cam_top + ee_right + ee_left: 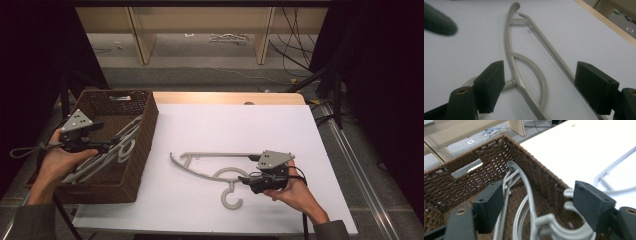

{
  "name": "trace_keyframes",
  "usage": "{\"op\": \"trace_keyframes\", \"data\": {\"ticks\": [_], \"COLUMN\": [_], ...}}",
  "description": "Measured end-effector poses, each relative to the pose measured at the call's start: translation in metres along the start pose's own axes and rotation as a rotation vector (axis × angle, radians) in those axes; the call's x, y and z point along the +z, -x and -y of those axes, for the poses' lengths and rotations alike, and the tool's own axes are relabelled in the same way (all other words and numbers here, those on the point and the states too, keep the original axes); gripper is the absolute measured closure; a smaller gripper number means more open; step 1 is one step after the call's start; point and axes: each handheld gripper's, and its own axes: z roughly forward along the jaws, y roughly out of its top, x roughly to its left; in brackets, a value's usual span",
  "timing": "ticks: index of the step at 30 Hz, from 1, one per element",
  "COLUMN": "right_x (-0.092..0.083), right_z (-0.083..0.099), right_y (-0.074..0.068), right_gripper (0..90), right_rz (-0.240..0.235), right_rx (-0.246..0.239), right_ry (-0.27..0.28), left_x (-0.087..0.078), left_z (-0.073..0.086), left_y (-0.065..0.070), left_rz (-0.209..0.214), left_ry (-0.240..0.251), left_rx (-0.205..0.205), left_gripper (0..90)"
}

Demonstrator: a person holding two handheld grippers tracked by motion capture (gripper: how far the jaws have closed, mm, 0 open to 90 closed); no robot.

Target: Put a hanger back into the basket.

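Left gripper [102, 145]: jaws spread, nothing pinched, poised over the woven basket [142, 145], where grey hangers [529, 202] already lie stacked. Right gripper [246, 178]: jaws wide apart, straddling but not yet clamping the last hanger [210, 167], flat on the white table [250, 125]. Judged status: most items stowed; one hanger left to grasp and carry to the basket

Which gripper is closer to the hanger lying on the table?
Right. The right gripper sits over the hanger, jaws open around it. The left gripper is over the basket.
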Motion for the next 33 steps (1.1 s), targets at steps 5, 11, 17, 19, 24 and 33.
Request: {"op": "trace_keyframes", "data": {"ticks": [5, 11, 17, 19, 24, 33], "right_x": [0.0, 0.0, -0.001, -0.001, 0.0, 0.002], "right_z": [0.0, 0.002, 0.003, 0.004, 0.005, 0.006], "right_y": [0.0, 0.002, 0.003, 0.003, 0.003, 0.003], "right_gripper": [24.5, 23.9, 23.7, 23.8, 23.7, 23.7], "right_rz": [-0.001, 0.004, 0.007, 0.007, 0.008, 0.003], "right_rx": [0.008, 0.024, 0.027, 0.022, 0.029, 0.024], "right_ry": [-0.002, -0.011, -0.009, -0.013, -0.016, -0.025], "left_x": [0.001, 0.008, 0.022, 0.026, 0.029, 0.03], "left_z": [-0.01, -0.02, -0.011, -0.005, 0.012, 0.041], "left_y": [0.022, 0.068, 0.108, 0.117, 0.139, 0.16], "left_rz": [0.024, 0.125, 0.207, 0.214, 0.212, 0.234], "left_ry": [0.092, 0.159, 0.224, 0.223, 0.216, 0.187], "left_rx": [-0.063, -0.019, -0.032, -0.016, 0.026, 0.047], "left_gripper": [20.9, 19.6, 19.2, 19.2, 19.2, 19.1]}}
